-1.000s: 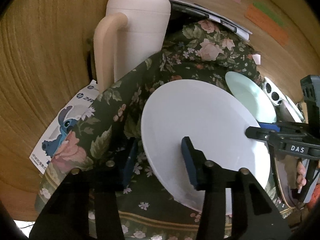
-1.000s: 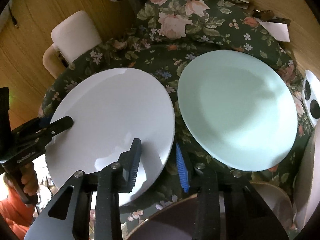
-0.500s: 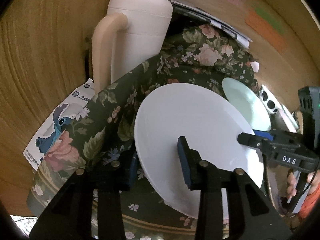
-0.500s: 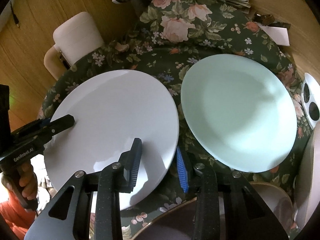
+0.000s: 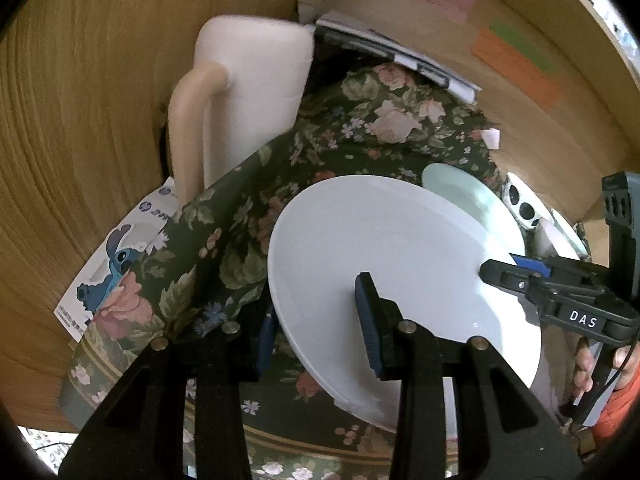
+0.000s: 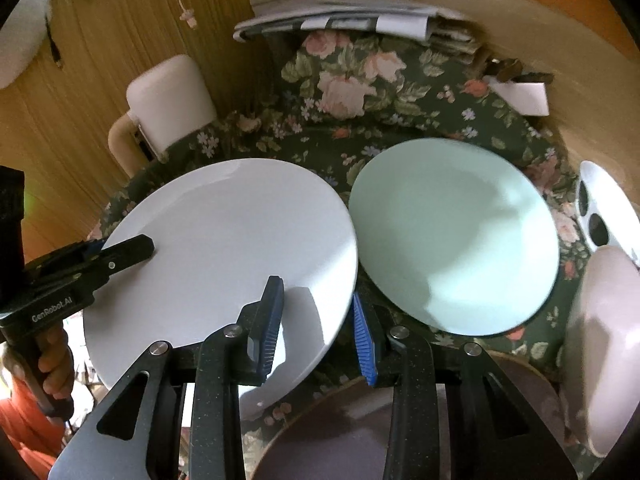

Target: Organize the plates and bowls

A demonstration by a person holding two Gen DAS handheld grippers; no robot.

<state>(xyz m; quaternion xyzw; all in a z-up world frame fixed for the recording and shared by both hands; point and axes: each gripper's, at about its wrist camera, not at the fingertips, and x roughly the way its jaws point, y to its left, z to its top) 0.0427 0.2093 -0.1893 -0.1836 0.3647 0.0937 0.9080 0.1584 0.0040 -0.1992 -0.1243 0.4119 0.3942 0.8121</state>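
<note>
Above the flowered worktop [image 6: 360, 92], the white plate [image 6: 224, 248] hung clamped by its rim in both the left tool [image 5: 316, 320] and the right tool [image 6: 316, 320]. Kept level, it should settle squarely onto the green plate [image 6: 452, 240] beside it.

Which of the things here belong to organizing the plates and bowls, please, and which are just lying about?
Job: white plate, gripped at opposite edges by left gripper and right gripper; mint-green plate.
Lying about: cream jug, newspapers, Stitch leaflet.
</note>
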